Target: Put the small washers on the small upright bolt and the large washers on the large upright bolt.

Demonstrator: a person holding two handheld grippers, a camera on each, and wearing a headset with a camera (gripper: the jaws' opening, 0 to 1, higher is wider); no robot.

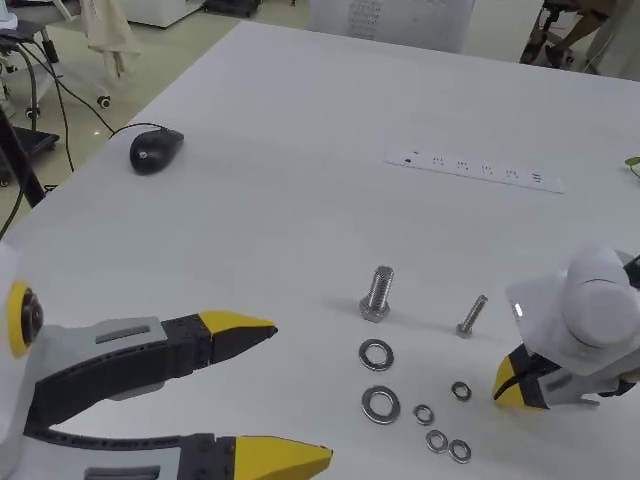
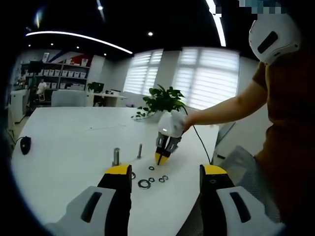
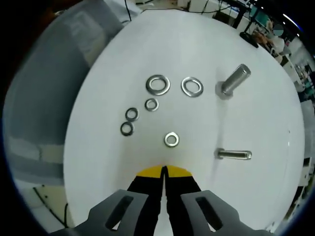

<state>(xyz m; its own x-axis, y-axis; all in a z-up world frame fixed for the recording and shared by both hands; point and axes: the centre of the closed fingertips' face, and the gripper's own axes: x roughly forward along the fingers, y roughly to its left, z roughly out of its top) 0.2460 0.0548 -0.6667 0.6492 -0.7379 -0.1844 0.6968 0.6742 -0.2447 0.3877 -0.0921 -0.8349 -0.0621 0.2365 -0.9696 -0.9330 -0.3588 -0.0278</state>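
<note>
White table (image 1: 280, 230): mouse (image 1: 156, 150) upper left, power strip (image 1: 474, 170) upper right. Lower ctr: big bolt (image 1: 377, 293) & small bolt (image 1: 471, 315) upright, 2 big washers (image 1: 376, 354) below big bolt, 4 small washers (image 1: 461, 391) to their right.

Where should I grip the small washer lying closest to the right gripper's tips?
Pinch the small washer across its outer rim, coming straight down from above. It lies flat on the table, apart from the other washers, so a tip likely fits on each side. The right gripper has its jaws shut; open them first.
</note>
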